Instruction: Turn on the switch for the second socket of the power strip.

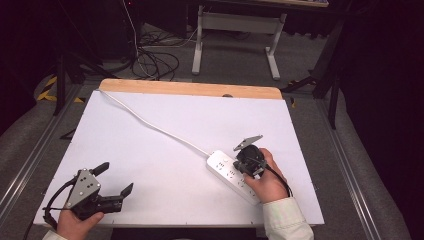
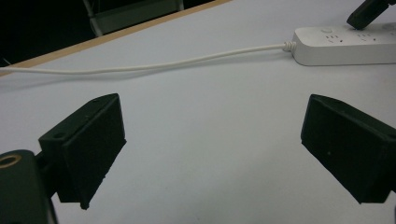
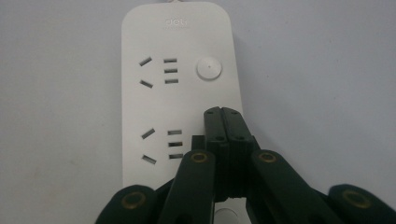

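A white power strip (image 1: 231, 175) lies on the white table at the right, its white cable (image 1: 150, 125) running to the far left corner. My right gripper (image 1: 248, 161) hovers right over it, jaws shut with nothing between them. In the right gripper view the shut tips (image 3: 223, 112) sit over the strip (image 3: 180, 84), just below a round white button (image 3: 208, 68) and beside the socket holes. My left gripper (image 1: 114, 179) rests near the table's front left, open and empty. In the left gripper view its fingers (image 2: 88, 140) stand wide apart, with the strip (image 2: 345, 44) far off.
The white tabletop (image 1: 165, 150) has a wooden strip (image 1: 190, 89) along its far edge. Beyond it stand a table frame (image 1: 235, 35) and loose cables (image 1: 150, 62) on the floor. Metal rails run along both sides of the table.
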